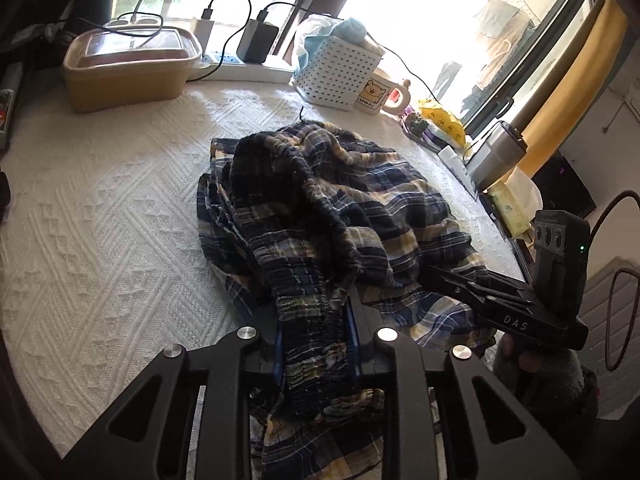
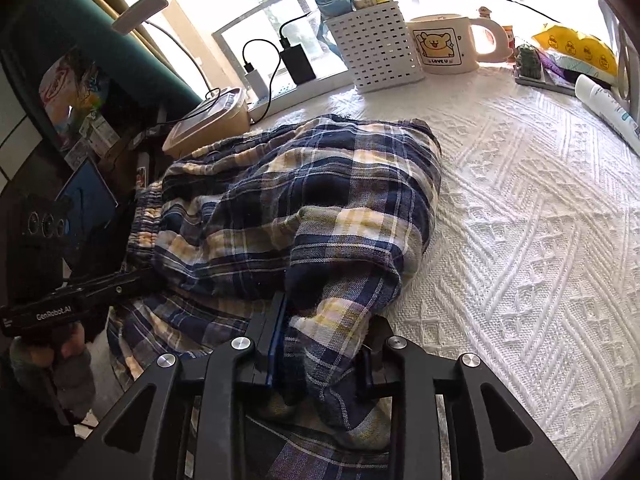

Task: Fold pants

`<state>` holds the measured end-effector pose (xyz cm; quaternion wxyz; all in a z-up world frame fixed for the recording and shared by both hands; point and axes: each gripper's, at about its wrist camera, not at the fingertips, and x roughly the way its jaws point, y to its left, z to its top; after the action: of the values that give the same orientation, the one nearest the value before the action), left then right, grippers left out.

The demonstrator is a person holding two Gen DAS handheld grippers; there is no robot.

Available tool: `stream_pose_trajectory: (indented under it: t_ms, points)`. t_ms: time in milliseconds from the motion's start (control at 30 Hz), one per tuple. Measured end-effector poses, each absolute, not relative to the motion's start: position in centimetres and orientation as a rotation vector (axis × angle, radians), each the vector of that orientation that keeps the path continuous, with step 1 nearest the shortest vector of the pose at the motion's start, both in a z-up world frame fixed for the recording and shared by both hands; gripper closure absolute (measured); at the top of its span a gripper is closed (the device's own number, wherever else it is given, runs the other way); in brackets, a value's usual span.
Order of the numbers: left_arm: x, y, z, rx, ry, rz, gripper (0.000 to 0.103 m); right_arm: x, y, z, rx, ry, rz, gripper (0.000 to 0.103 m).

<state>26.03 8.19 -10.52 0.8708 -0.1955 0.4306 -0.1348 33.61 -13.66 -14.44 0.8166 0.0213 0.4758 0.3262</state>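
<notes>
Pants [image 1: 320,208] of dark plaid lie in a rumpled heap on the white quilted surface [image 1: 112,216], directly ahead of both claws and spilling back beneath them. The left claw [image 1: 316,344] has the gathered elastic waistband between its fingers, and the pads look pressed against that bunched band, so I judge it gripped. The right claw [image 2: 324,356] has a fold of the plaid cloth between its fingers; its left pad lies against the fabric, but the other side is draped over, so I cannot tell whether it truly pinches. A white basket [image 2: 376,48] and a mug [image 2: 444,44] stand well beyond the heap, near the window.

This looks like the opening step: taking hold of the garment so it can be spread flat. Next, both claws need a firm hold, then a lift and a pull apart to shake out the tangle before any fold is laid.
</notes>
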Motion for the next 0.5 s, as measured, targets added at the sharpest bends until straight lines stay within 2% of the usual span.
stream_pose_trajectory:
  t_ms: [167, 500]
  points:
    - [25.1, 8.5, -8.7, -0.431, 0.851, -0.312, 0.083, 32.5, -12.9, -12.6, 0.0, 0.952, 0.712, 0.087]
    - [22.8, 10.3, -4.4, -0.427, 0.727, -0.311, 0.084, 30.6, -12.0, -7.7, -0.028, 0.816, 0.755, 0.09]
